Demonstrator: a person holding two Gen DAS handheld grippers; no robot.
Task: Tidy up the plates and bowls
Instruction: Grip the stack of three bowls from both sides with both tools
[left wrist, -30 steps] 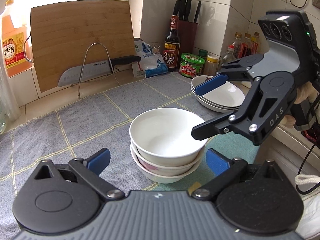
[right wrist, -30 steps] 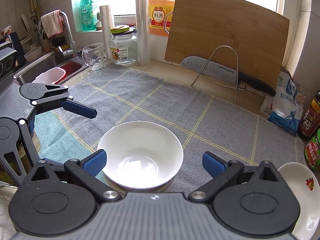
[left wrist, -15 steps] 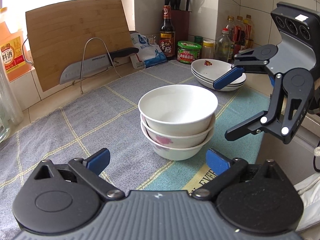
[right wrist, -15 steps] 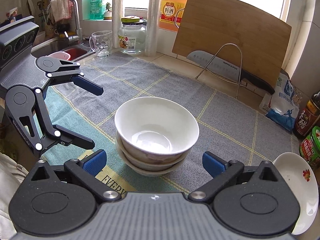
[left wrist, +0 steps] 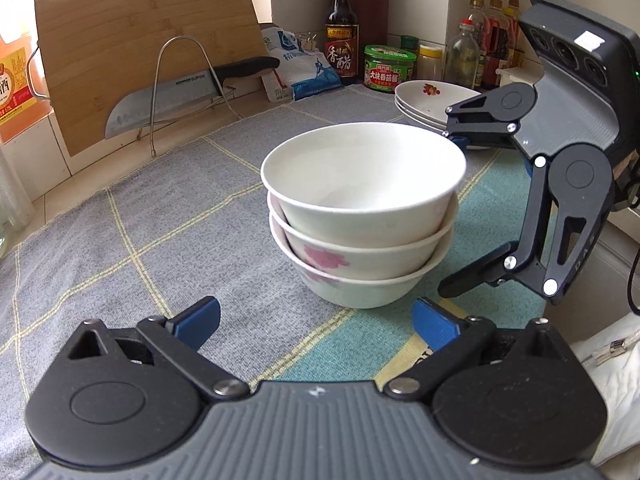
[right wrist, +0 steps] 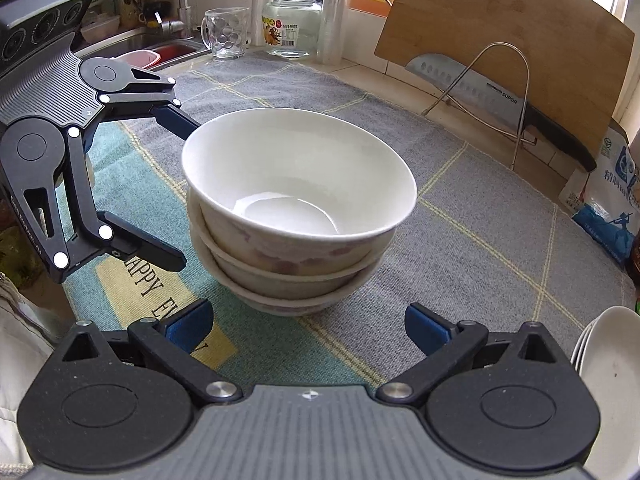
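A stack of three white bowls (left wrist: 360, 216) with pink flower prints stands on the grey checked mat; it also shows in the right wrist view (right wrist: 296, 208). My left gripper (left wrist: 316, 320) is open and empty, low in front of the stack. My right gripper (right wrist: 308, 324) is open and empty, low on the stack's other side; it shows in the left wrist view (left wrist: 450, 216), jaws spread beside the bowls, apart from them. A stack of white plates (left wrist: 428, 100) sits at the back right and shows at the right edge of the right wrist view (right wrist: 608, 368).
A bamboo cutting board (left wrist: 148, 52) and a cleaver (left wrist: 160, 96) on a wire rack stand at the back. Sauce bottles (left wrist: 340, 28), a green-lidded jar (left wrist: 386, 68) and a salt bag (left wrist: 300, 68) line the wall. A glass mug (right wrist: 224, 32), a glass jar (right wrist: 292, 24) and the sink (right wrist: 160, 48) lie left.
Both grippers have dropped from above the bowl stack to about mat level beside it, each staying open. The bowls have not moved.
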